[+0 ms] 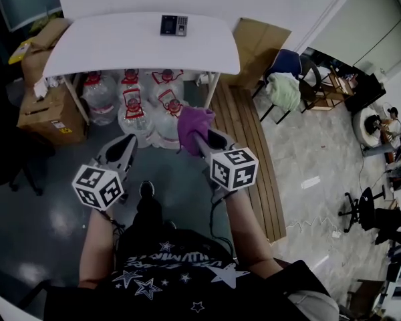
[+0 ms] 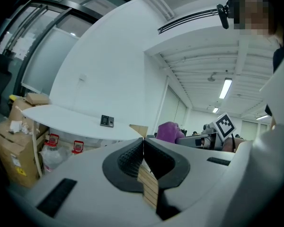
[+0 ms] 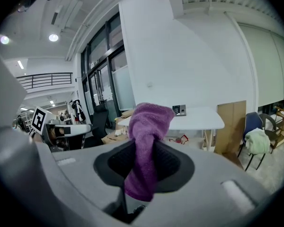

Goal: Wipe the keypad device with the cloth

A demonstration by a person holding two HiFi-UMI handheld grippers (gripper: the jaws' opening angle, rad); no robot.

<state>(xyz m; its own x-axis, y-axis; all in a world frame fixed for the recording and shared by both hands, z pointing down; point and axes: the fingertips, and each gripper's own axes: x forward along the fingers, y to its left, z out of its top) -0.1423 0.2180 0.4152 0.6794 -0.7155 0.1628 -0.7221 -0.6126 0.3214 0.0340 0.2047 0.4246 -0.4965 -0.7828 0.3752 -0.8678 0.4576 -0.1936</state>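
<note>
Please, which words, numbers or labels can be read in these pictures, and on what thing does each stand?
No text can be read with certainty.
Shirt: white print between stars, upside down and blurred, unreadable.
Keypad device: keys too small to read.
Cardboard box: yellow label, too small to read.
Marker cubes: black and white squares only, no words.

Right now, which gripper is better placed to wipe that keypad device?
Right. The right gripper is shut on the purple cloth; the left gripper is shut and empty. Both hang far from the keypad device.
</note>
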